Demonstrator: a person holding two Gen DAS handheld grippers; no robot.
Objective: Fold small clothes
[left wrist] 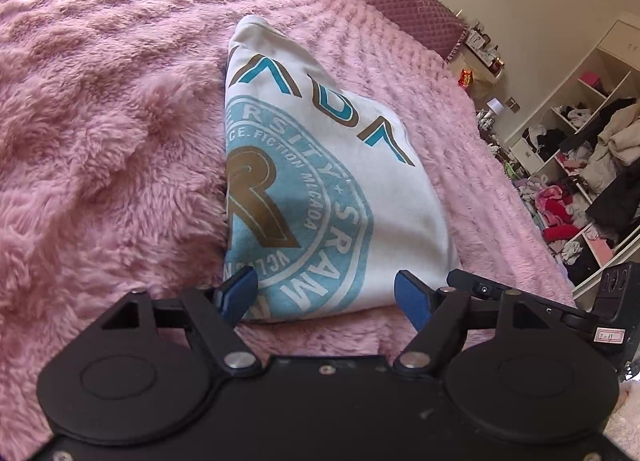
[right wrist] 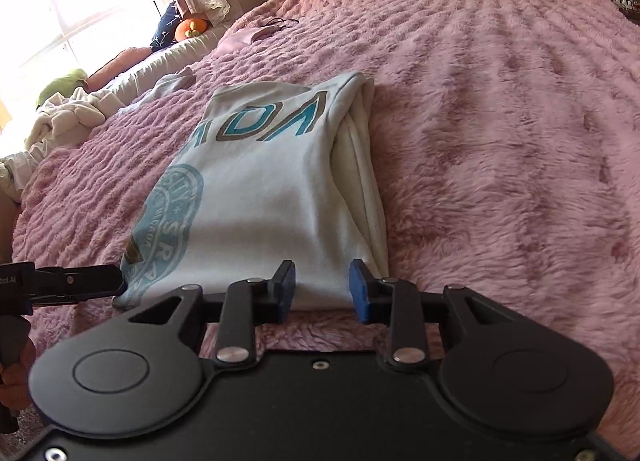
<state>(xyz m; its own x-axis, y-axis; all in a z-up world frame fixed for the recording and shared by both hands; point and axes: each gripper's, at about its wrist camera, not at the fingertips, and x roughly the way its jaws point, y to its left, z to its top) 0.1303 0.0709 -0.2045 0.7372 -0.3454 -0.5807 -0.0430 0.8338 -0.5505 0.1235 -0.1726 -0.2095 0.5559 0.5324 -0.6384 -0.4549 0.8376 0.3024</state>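
Now | we hold left gripper (left wrist: 326, 295) and right gripper (right wrist: 322, 289) parted, gripping nothing, at the near hem | folded shirt (left wrist: 320, 189) lies on pink blanket (left wrist: 100, 121) | poised for final fold, we judge.

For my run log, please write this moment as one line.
task: fold small clothes | shirt: folded narrow on pink blanket | left gripper: open at near hem | right gripper: open at near hem

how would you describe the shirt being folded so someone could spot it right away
Start from the big bed covered in a fluffy pink blanket. Lying on it, just ahead of both grippers, is a folded white t-shirt. Its round light-blue seal print and teal-and-brown lettering set it apart from the plain clothes piled by the window.
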